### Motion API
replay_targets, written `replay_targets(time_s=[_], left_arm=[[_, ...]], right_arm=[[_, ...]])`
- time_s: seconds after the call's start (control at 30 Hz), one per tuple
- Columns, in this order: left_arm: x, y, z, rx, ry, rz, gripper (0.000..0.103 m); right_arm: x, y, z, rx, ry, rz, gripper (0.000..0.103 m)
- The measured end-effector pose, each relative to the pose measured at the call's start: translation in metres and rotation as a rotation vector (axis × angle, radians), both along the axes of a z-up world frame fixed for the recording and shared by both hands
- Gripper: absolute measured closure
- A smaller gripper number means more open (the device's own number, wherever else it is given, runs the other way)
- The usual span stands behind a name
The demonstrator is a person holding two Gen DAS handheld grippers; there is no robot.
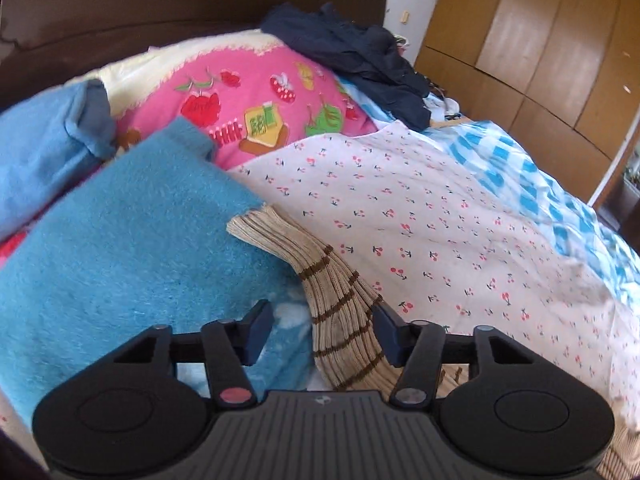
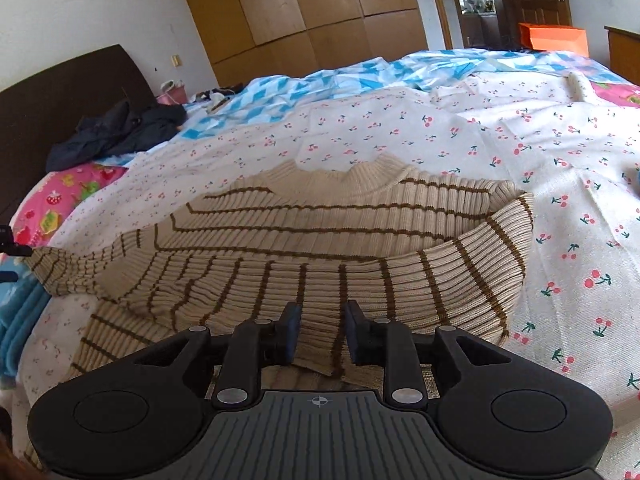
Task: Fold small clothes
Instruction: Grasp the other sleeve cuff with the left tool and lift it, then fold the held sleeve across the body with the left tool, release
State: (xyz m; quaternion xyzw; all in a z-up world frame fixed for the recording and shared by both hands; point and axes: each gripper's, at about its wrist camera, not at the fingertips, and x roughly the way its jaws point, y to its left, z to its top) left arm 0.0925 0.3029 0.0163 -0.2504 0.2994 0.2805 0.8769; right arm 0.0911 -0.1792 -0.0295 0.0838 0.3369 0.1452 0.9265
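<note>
A beige ribbed sweater with brown stripes [image 2: 320,236] lies on the cherry-print sheet [image 2: 440,136], its right sleeve folded across the body. My right gripper [image 2: 319,330] is open; the cuff of that folded sleeve lies between its fingers, not pinched. In the left wrist view the other sleeve [image 1: 316,276] stretches out toward a blue fleece blanket [image 1: 120,240]. My left gripper [image 1: 322,330] is open, and the sleeve passes between its fingers close to the right finger [image 1: 386,328].
A pink cartoon-print quilt [image 1: 248,104] and a light blue garment [image 1: 44,144] lie behind the blanket. Dark navy clothes [image 1: 352,48] are piled by the brown headboard [image 1: 160,4]. A blue checked cover [image 2: 320,80] lies farther back. Wooden wardrobes [image 2: 304,12] line the wall.
</note>
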Motion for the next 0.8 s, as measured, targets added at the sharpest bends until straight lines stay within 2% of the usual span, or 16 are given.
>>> replay_targets(time_s=[0.07,0.23,0.33,0.4,0.47,0.53,0.6,0.63,0.73,0.8], left_arm=[[0.007,0.003,-0.008,-0.026,-0.022,0.017,0.046],[0.016,0.008,-0.016,-0.02,-0.064,0.068,0.047],[0.019,0.012,-0.016,-0.007,-0.064,0.09,0.063],[0.021,0.012,-0.014,-0.009,-0.057,0.085,0.083],[0.022,0.009,-0.008,-0.012,-0.071,0.046,0.088],[0.026,-0.002,0.003,0.004,-0.082,-0.01,0.089],[0.027,-0.02,0.015,-0.027,-0.114,-0.093,0.089],[0.028,-0.034,0.023,-0.066,-0.142,-0.165,0.089],[0.027,-0.094,0.048,-0.088,-0.187,-0.384,0.089],[0.024,-0.139,0.058,-0.13,-0.207,-0.549,0.089]], right_arm=[[-0.001,0.001,0.0,0.009,-0.004,0.005,0.077],[0.0,0.002,-0.001,0.013,-0.003,0.001,0.077],[0.0,0.004,0.0,0.017,-0.011,0.007,0.077],[0.001,0.003,0.001,0.031,-0.011,0.009,0.077],[0.001,0.002,0.002,0.047,-0.012,0.01,0.077],[0.001,-0.002,0.003,0.07,-0.012,0.007,0.077],[0.001,-0.009,0.006,0.099,-0.013,-0.008,0.077],[0.002,-0.013,0.007,0.116,-0.012,-0.021,0.077],[0.006,-0.033,0.008,0.182,0.008,-0.081,0.077],[0.009,-0.047,0.007,0.223,0.027,-0.122,0.077]])
